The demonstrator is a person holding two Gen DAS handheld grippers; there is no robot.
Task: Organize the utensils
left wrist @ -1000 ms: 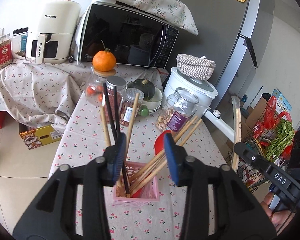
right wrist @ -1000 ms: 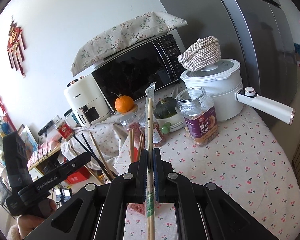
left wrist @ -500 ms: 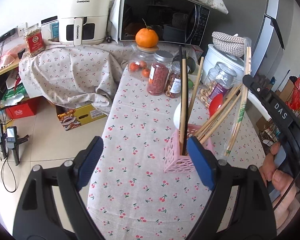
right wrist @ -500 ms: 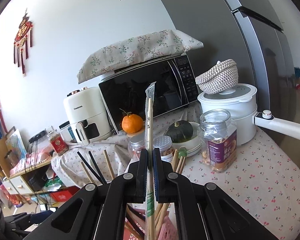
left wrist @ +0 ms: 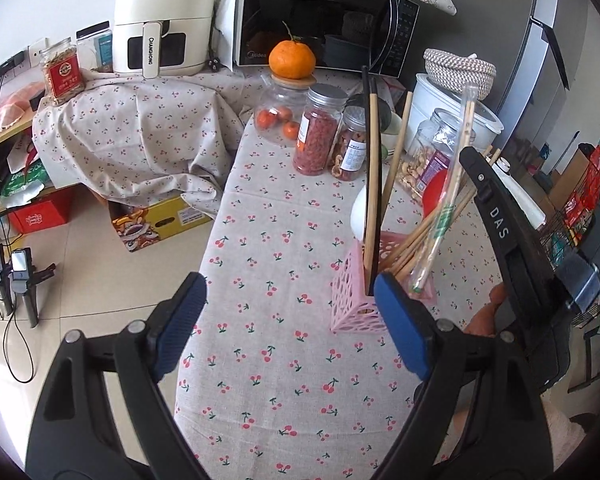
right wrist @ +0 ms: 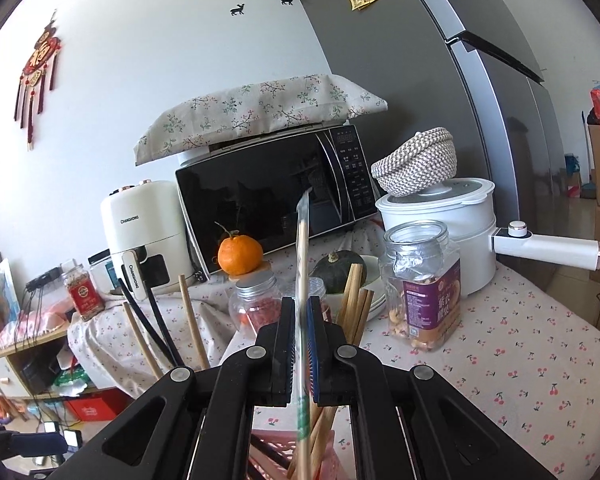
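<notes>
While the right gripper (right wrist: 300, 340) pinches the wrapped chopsticks (left wrist: 444, 208) over the pink basket (left wrist: 346, 300), lower them straight (tips first); the left gripper (left wrist: 288, 316), jaws wide and empty, waits beside the basket.

The left gripper (left wrist: 286, 304) has been opened from a narrow gap to a wide one, with nothing between its pads. It has been drawn back from above the pink holder (left wrist: 350, 292), now just beyond its right pad. The wrapped chopsticks (right wrist: 302, 312) (clamped in the right gripper (right wrist: 300, 344)) have been lowered, their bottom end brought into the holder.
</notes>
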